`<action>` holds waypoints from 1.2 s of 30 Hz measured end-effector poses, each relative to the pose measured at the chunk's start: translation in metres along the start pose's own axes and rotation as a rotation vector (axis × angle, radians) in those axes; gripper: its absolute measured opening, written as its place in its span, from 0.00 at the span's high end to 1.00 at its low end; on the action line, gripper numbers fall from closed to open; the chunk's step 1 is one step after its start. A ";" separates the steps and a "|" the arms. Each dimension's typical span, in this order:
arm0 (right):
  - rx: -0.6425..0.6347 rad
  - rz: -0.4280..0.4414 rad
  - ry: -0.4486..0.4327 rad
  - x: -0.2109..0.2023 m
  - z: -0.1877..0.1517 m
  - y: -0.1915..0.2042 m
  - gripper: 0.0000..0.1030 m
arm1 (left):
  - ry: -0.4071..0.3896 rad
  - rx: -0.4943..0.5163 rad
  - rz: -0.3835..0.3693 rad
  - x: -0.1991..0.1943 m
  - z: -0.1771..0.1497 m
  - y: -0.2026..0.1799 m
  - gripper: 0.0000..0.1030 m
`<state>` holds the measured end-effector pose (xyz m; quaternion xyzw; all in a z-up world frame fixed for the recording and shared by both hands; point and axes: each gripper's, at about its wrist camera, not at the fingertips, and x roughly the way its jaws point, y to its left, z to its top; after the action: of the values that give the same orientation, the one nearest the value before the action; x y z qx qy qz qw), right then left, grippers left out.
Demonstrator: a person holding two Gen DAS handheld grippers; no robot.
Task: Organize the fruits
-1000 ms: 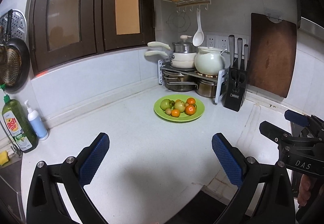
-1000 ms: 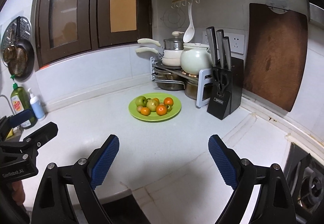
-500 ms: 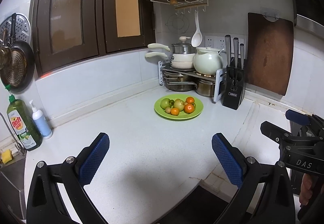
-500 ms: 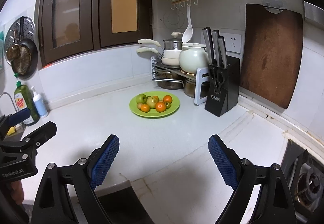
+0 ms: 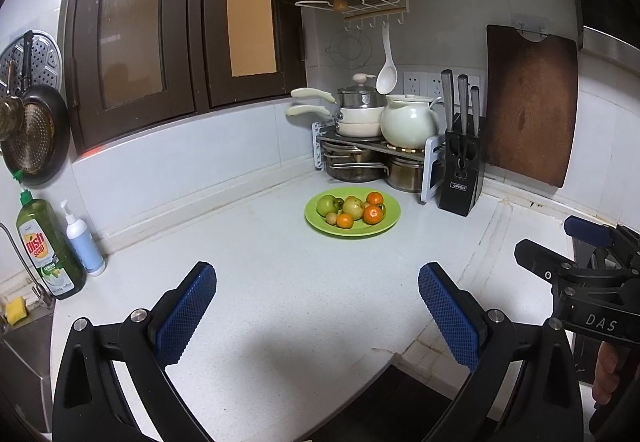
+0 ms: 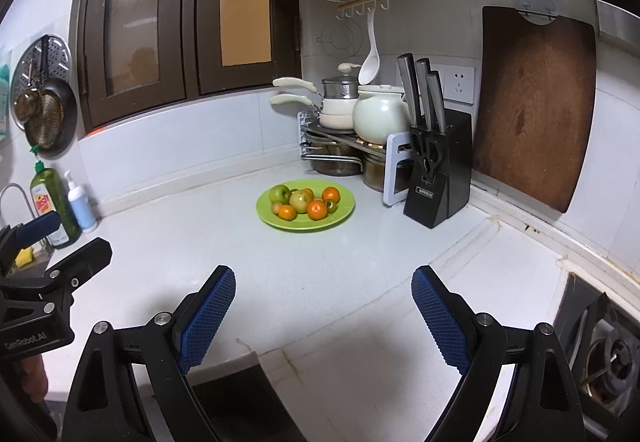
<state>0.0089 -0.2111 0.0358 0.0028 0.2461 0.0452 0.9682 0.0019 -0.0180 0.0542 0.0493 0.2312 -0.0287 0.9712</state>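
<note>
A green plate [image 5: 390, 220] [image 6: 344, 212] sits on the white counter near the corner, holding green apples [image 5: 326, 205] [image 6: 279, 194], small oranges [image 5: 373, 214] [image 6: 317, 210] and other small fruit. My left gripper [image 5: 317, 276] hovers over the counter's near edge, well short of the plate, open with nothing between its blue pads. My right gripper [image 6: 323, 280] stands beside it, equally far back, also open and empty. Each gripper shows at the edge of the other's view.
A black knife block [image 5: 460, 178] [image 6: 438, 170] and a rack of pots with a cream kettle [image 5: 408, 120] stand behind the plate. A brown cutting board [image 6: 532, 106] leans on the right wall. Dish soap [image 5: 48, 250] and a pump bottle stand left by the sink. A stove burner [image 6: 612, 354] lies right.
Both grippers have drawn back slightly from the counter: the plate looks smaller and farther, and more of the counter's near edge shows. Jaws stay equally wide.
</note>
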 end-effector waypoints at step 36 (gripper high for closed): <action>0.000 0.005 0.007 0.002 0.000 -0.003 0.12 | 0.025 -0.014 -0.002 0.008 0.002 -0.002 0.00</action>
<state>0.0109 -0.2142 0.0347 0.0034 0.2495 0.0478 0.9672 0.0100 -0.0205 0.0520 0.0426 0.2436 -0.0272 0.9686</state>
